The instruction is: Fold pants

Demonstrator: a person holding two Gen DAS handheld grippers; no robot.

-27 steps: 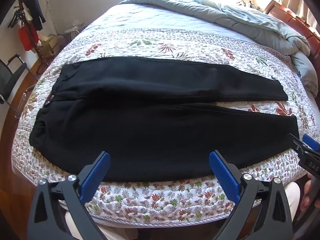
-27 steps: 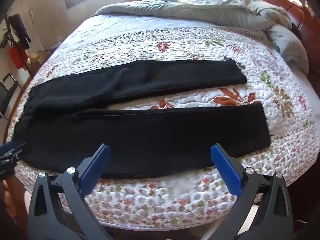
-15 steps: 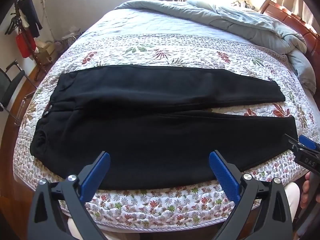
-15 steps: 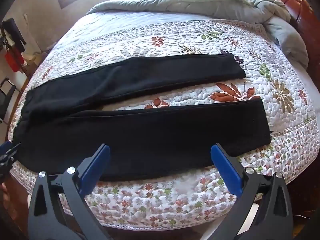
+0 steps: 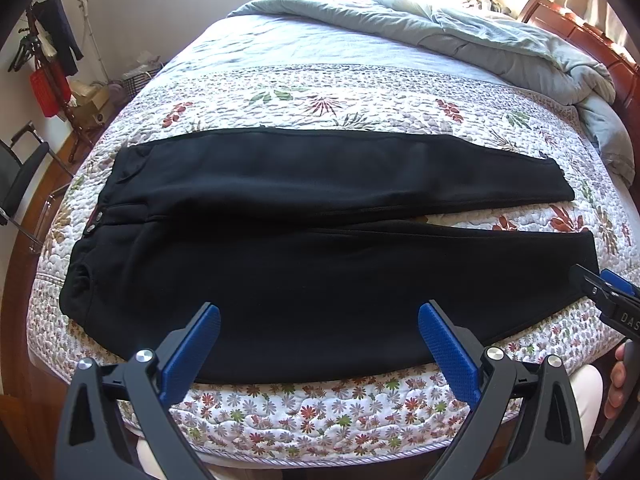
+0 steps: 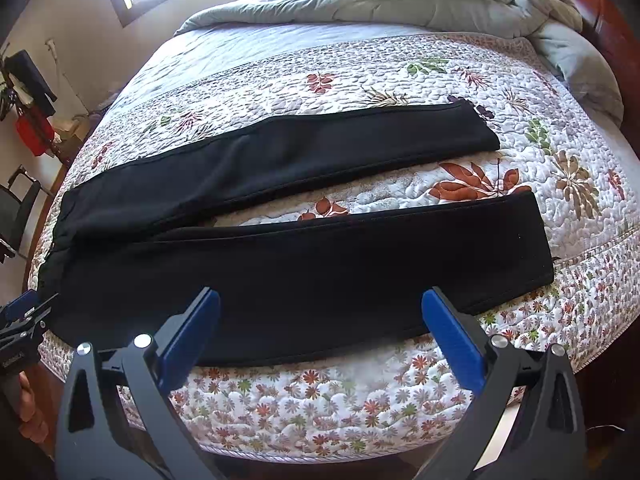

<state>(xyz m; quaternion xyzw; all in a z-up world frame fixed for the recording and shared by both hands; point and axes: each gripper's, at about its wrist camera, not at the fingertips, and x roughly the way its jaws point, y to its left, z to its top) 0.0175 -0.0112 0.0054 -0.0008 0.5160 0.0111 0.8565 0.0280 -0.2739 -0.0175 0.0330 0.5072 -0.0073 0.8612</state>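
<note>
Now pants point(image 5: 320, 264) flat near bed edge point(image 5: 320, 446); both grippers' jaws apart, empty.

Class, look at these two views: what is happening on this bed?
A person holds a blue-padded left tool and right tool, both open and empty, over the near edge of black fleece pants. The pants lie flat and unfolded on a floral quilted bedspread, legs apart. Folding has not begun.

You're in a home bedroom, floral quilted bed point(image 5: 320, 92) before you, rumpled grey duvet point(image 5: 480, 36), wooden headboard point(image 5: 580, 40), clothes rack point(image 5: 48, 48) by the wall.
</note>
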